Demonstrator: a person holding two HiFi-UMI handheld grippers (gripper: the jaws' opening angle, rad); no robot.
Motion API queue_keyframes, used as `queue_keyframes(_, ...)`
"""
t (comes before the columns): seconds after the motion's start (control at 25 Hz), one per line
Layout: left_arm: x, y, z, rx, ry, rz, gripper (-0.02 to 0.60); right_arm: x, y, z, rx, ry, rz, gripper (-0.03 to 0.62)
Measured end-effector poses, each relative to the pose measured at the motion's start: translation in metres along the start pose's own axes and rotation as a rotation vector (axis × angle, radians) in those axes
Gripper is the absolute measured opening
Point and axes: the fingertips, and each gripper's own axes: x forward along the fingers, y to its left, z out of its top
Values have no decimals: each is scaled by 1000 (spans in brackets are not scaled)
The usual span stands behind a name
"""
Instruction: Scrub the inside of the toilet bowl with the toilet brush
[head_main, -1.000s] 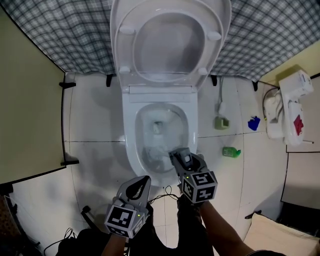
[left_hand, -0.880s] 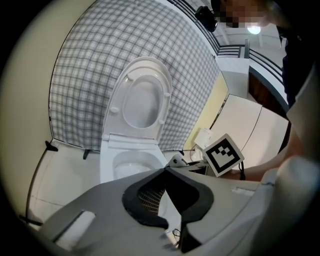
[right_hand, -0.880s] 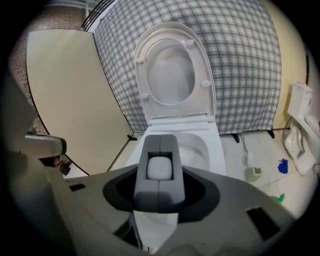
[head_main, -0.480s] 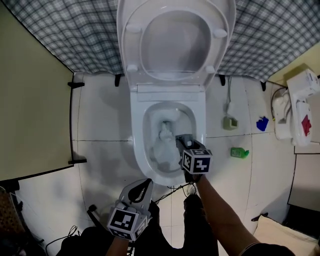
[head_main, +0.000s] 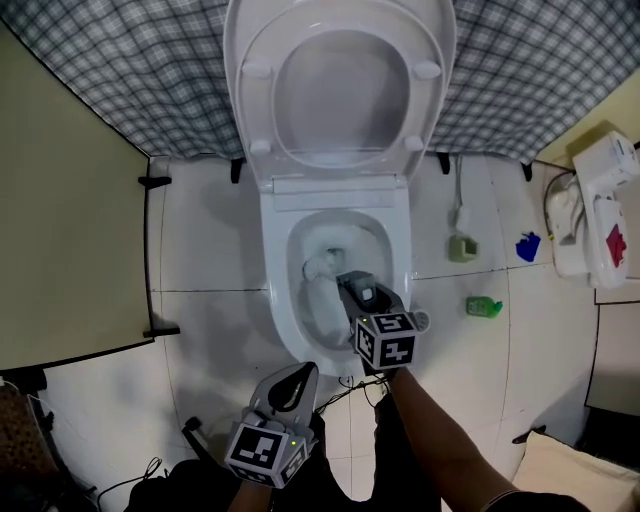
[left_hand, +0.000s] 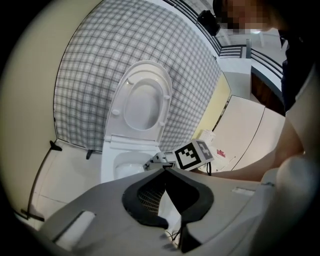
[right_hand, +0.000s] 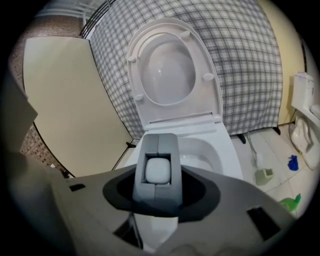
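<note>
The right gripper (right_hand: 158, 145) is clamped round the handle of the white plastic toilet brush (right_hand: 158, 171), above the near right rim of the white ceramic toilet bowl (head_main: 277, 300). The brush head sits inside, by the far left wall. The left gripper (left_hand: 163, 171), jaws together and empty, hangs nearer than the bowl. Bare white floor tiles (head_main: 210, 250) lie left, and a small green bottle (head_main: 483, 306) lies right.

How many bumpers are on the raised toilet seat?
4 bumpers on the seat: two at its far end, left and right; two near the hinge, left and right. None looks hidden.
</note>
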Motion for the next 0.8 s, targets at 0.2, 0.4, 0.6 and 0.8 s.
queue_keyframes(0.2, -8, 4, -3, -1, 5, 6, 8, 23, -39, -17, 66, 51, -76, 204)
queue_keyframes(0.4, -12, 5, -2, -3, 16, -4, 8, -3, 2, 4, -21, 9, 33, 202)
queue_keyframes(0.6, -8, 8, -1, -5, 20, 9, 8, 10, -1, 9, -51, -3, 16, 204)
queue_keyframes(0.8, -7, 16, -3, -20, 16, 23, 8, 36, -37, -7, -17, 47, -53, 206)
